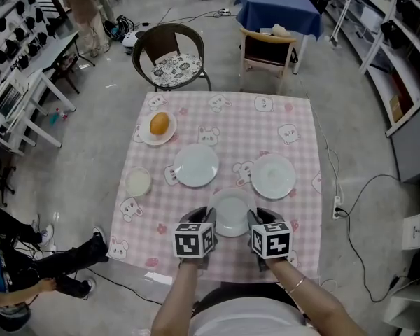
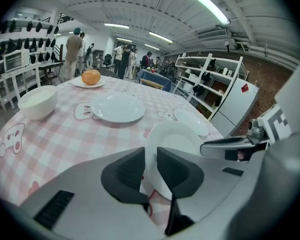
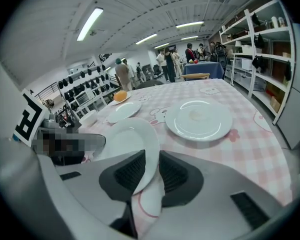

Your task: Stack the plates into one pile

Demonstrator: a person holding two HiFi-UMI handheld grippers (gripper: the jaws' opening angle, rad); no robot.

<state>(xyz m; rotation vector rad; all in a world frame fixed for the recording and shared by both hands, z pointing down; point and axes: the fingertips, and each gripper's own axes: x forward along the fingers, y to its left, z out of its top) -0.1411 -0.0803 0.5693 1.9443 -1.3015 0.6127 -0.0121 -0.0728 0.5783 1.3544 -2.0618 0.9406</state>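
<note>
A small white plate (image 1: pixel 232 214) lies near the front edge of the pink checked table (image 1: pixel 294 117), held from both sides. My left gripper (image 1: pixel 204 218) is shut on its left rim, and in the left gripper view the plate (image 2: pixel 172 139) stands tilted between that gripper's (image 2: pixel 151 168) jaws. My right gripper (image 1: pixel 259 218) is shut on the right rim; the plate (image 3: pixel 130 144) fills the gap of that gripper (image 3: pixel 152 171). Two more empty white plates sit further back, one at the middle (image 1: pixel 196 164) and one to the right (image 1: pixel 273 176).
A plate with an orange (image 1: pixel 159 126) sits at the back left and a small white bowl (image 1: pixel 138 182) near the left edge. Two chairs (image 1: pixel 169 51) (image 1: pixel 267 47) stand beyond the far edge. Shelving (image 1: pixel 399 61) lines the right; a cable (image 1: pixel 357 194) runs on the floor.
</note>
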